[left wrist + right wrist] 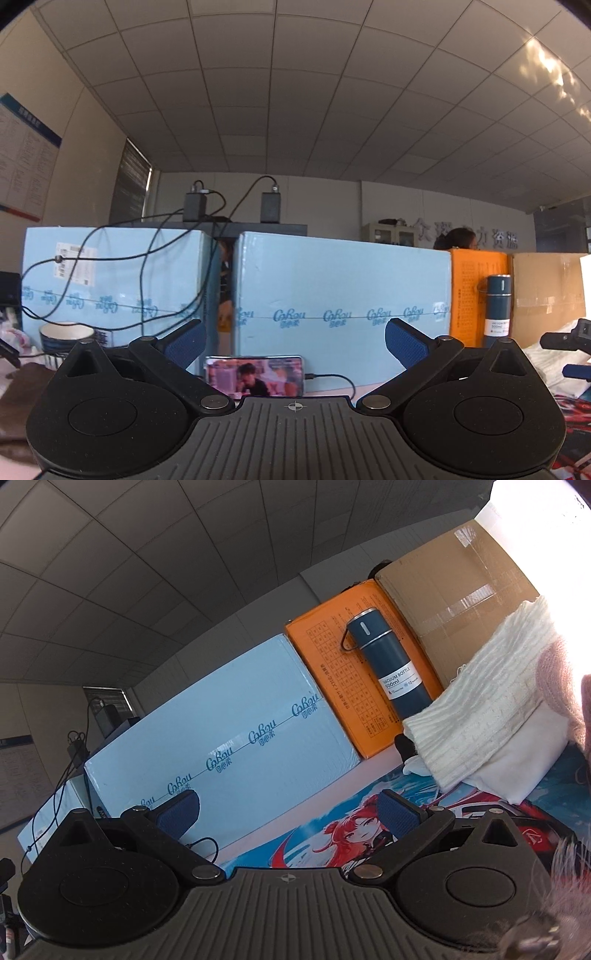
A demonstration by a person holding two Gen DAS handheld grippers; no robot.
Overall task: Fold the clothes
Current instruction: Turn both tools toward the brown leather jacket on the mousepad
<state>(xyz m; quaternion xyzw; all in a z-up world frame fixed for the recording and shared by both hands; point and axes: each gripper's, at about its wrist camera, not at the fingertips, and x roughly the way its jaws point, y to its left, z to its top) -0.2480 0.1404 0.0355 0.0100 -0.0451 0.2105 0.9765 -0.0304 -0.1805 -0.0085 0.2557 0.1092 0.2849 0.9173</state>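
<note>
Clothes, a ribbed white knit point(491, 698) over smooth white fabric, lie stacked far right of the spread, empty right gripper point(290, 814); the left gripper point(295, 341) is spread too, facing blue cartons point(343, 284).

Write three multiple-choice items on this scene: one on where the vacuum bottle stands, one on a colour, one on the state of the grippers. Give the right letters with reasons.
1. Where does the vacuum bottle stand?
A. in front of the orange box
B. on top of the light blue box
C. lying flat on the printed mat

2. What colour is the knitted garment on the pile of clothes?
A. black
B. cream white
C. green

3. How are the left gripper and right gripper?
A. both shut on cloth
B. one open, one shut
C. both open and holding nothing

Answers:
1 A: the right wrist view shows the bottle upright against the orange box face.
2 B: its ribbed knit is cream white.
3 C: each view shows blue pads spread apart with nothing between them.
</note>
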